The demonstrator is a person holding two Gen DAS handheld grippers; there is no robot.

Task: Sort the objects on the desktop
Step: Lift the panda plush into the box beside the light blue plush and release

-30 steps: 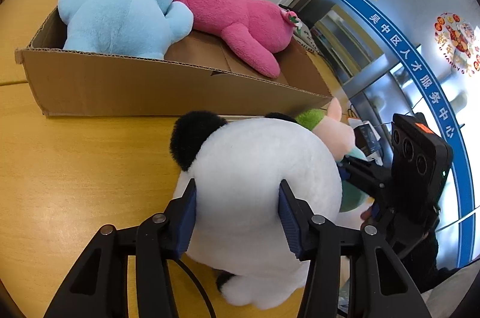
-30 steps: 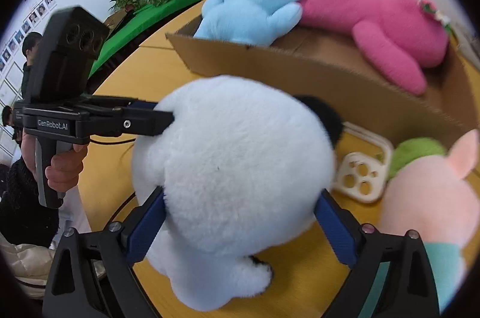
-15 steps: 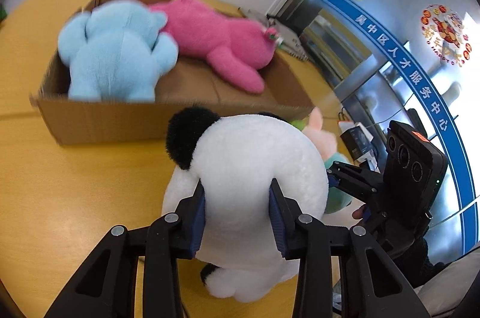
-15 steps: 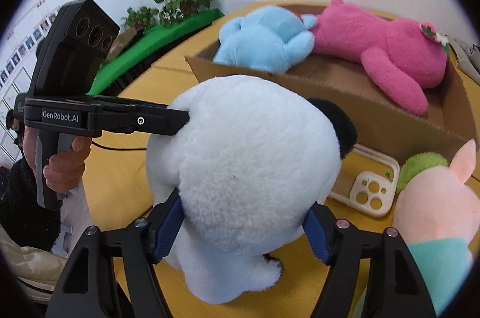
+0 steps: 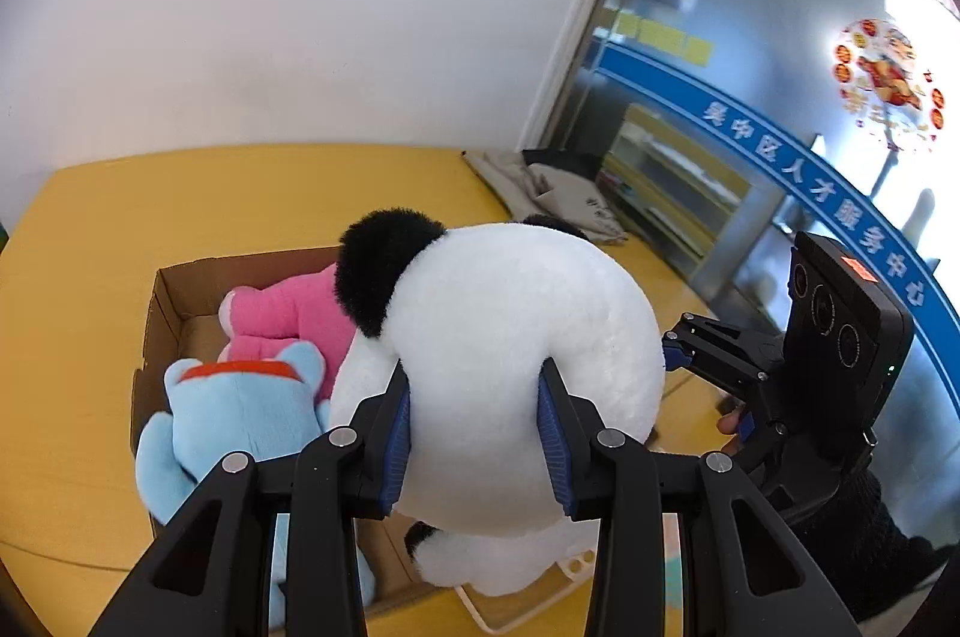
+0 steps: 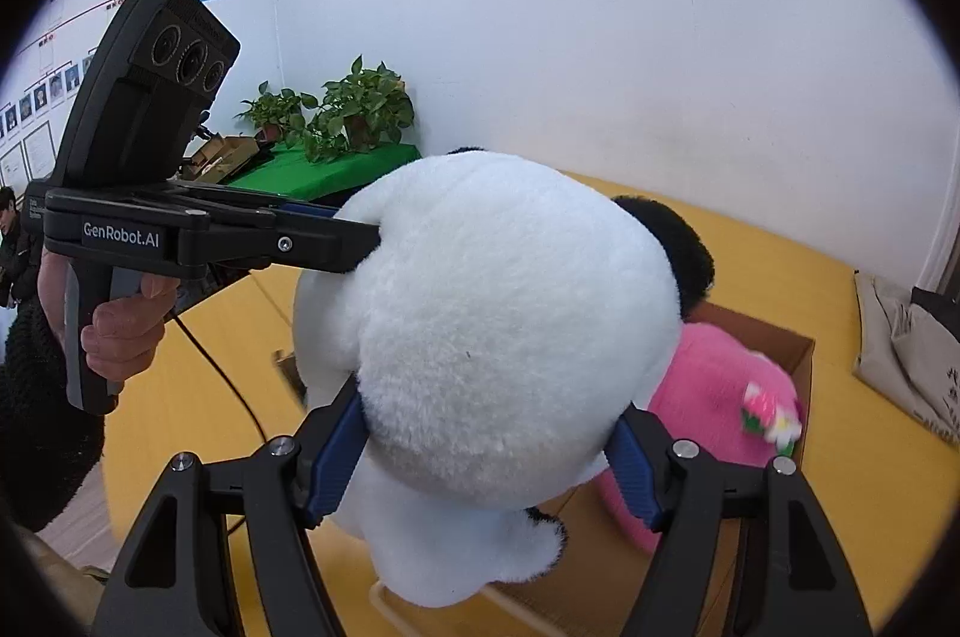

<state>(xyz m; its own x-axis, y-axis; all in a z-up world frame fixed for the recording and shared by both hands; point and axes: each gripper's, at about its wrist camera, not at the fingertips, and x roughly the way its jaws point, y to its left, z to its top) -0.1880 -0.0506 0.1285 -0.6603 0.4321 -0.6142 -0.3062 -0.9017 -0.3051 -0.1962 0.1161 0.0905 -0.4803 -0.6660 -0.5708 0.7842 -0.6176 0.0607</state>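
while both grippers clamp it, panda plush hangs upright

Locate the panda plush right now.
Centre of both wrist views: the panda plush is clamped between the left gripper and the right gripper, off the table, above the cardboard box.
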